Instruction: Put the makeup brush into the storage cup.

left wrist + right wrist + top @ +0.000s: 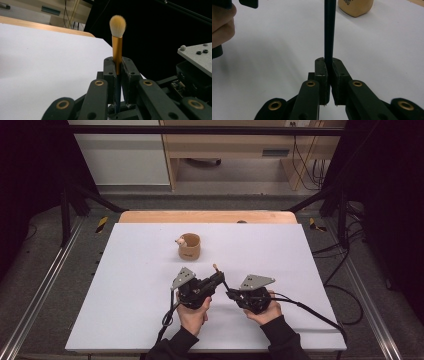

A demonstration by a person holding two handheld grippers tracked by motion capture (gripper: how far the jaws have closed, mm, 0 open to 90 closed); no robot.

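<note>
A makeup brush with a pale bristle head, a gold ferrule and a dark handle (117, 45) is held between both grippers above the white table top. My left gripper (117, 62) is shut on it just below the ferrule, and the bristles stick out past the jaws. My right gripper (328, 63) is shut on the dark handle (329, 30) further down. In the high view the left gripper (220, 277) and right gripper (231, 293) meet near the table's front middle, with the brush tip (216, 267) pointing away from the person.
A tan cup (190, 247) stands on the white table top (125, 295) behind the grippers, with a small pale-tipped thing at its rim. The cup's base (355, 7) lies beyond the handle. Black frame posts stand at the table's far corners.
</note>
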